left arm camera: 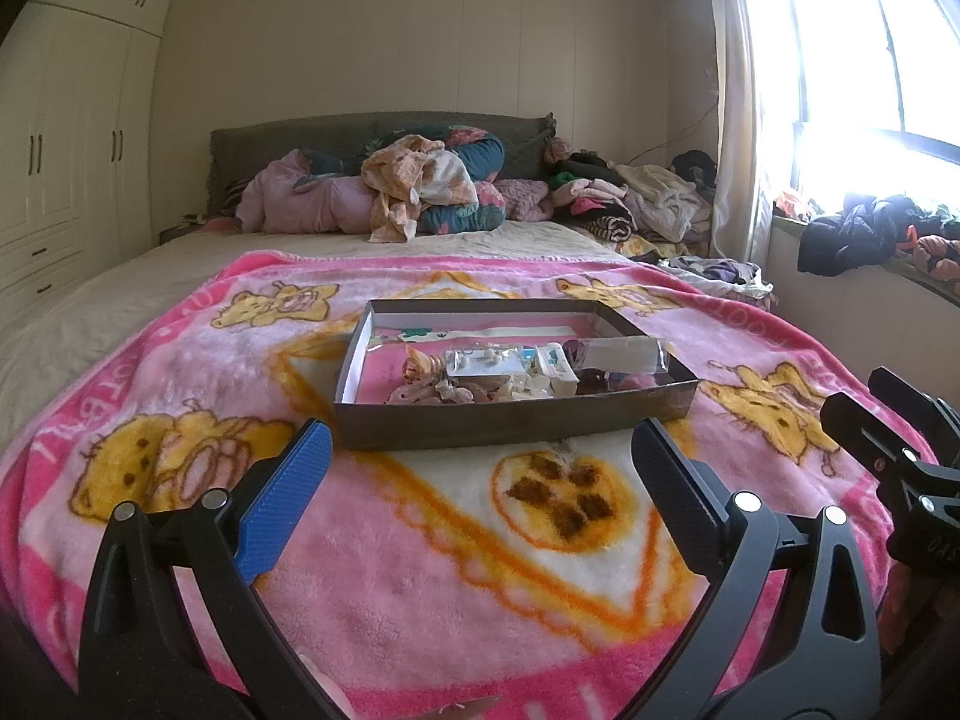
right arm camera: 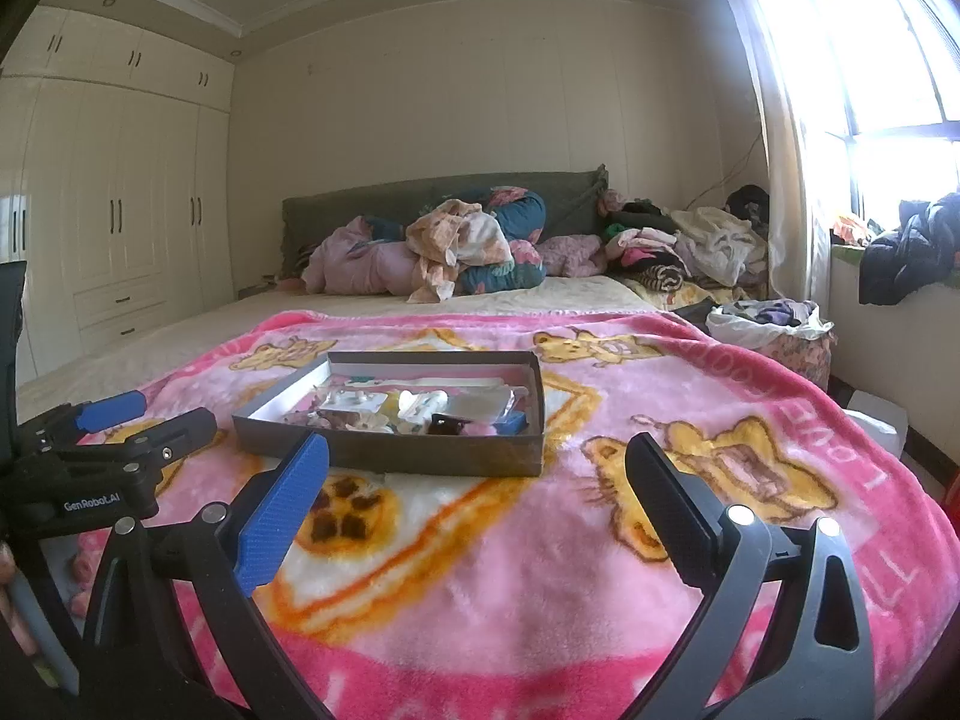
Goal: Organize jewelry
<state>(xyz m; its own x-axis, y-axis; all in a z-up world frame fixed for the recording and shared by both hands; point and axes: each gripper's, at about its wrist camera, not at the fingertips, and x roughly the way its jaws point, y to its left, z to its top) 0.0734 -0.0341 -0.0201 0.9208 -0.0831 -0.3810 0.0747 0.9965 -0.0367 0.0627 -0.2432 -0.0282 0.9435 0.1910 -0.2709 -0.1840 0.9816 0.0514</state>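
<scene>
Both tongs (left arm camera: 480,450) (right arm camera: 477,468) gape before the jewelry box (left arm camera: 516,420).

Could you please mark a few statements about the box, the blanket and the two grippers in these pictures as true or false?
1. The box sits on a pink blanket. True.
2. The left gripper is shut on a necklace. False: it is open and holds nothing.
3. The box has a lid on it. False: it is open on top, with small items inside.
4. The right gripper is open, short of the box. True.
5. The headboard end of the bed is bare. False: bedding and clothes are piled there.
</scene>
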